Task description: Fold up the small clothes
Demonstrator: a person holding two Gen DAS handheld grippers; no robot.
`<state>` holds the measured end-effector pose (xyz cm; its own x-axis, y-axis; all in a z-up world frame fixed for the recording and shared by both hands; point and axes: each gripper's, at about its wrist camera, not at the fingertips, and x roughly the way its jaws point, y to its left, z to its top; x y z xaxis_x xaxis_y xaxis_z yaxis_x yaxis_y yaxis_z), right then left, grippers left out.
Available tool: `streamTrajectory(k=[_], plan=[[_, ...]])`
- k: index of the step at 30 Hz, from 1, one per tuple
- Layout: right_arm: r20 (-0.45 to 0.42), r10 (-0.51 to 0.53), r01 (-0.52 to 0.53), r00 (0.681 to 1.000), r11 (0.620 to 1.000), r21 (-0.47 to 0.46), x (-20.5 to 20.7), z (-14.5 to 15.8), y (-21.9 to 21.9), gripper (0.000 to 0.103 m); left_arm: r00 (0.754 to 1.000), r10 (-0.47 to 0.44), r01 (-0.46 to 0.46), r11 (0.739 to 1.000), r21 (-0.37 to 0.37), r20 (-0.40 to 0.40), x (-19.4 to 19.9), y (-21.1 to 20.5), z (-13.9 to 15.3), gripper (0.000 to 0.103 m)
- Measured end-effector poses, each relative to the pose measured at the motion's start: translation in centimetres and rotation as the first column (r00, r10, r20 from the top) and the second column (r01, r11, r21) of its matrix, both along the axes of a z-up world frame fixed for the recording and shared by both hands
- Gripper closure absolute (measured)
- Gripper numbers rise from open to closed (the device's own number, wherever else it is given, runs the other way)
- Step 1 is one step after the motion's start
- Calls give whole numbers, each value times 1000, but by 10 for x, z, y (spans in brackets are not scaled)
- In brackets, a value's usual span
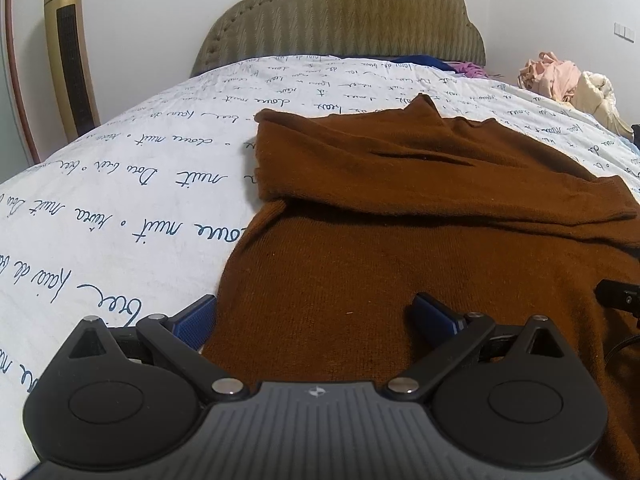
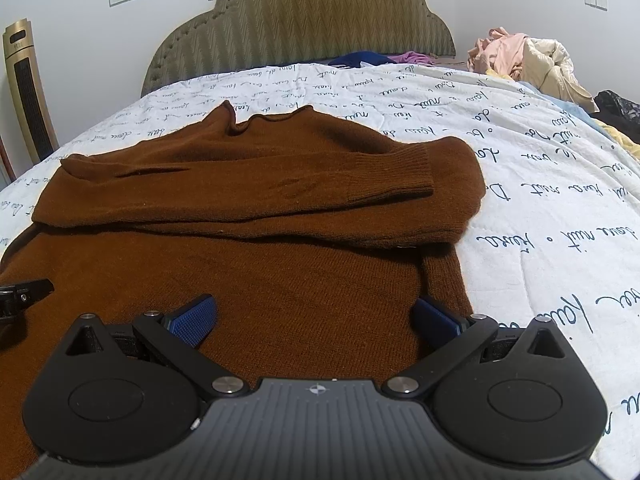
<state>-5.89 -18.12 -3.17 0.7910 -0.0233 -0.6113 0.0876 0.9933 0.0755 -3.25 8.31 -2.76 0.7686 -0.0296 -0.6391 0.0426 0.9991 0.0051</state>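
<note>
lying flat on the white quilt with blue handwriting print, the rust-brown knitted sweater has both sleeves crossed over its chest, collar toward the olive upholstered headboard. we hold the left gripper over the hem's left corner and the right gripper over its right corner, both with jaws spread wide and pinching nothing. we judge the next fold carries hem to collar: bite each corner through both layers, lift evenly, and keep the sleeves from sliding. a pile of pale clothes sits well apart.
</note>
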Motion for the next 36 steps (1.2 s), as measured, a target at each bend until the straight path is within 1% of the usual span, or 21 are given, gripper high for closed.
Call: streamTrajectory(k=[28,33,36], plan=[[2,-5,5,1000,1000,-10,-2,1,1,0,1000,-3,3,1000,-14,-1,-2,0,0,0],[0,-7,7,1000,1000,-14,-5,1,1,0,1000,-3,3,1000,1,-3,-2,-2,2,0],[-5,-8,8,1000,1000,-17,-7,2,2,0,1000,-18,18,1000,17,-1,-7,-4,6,0]])
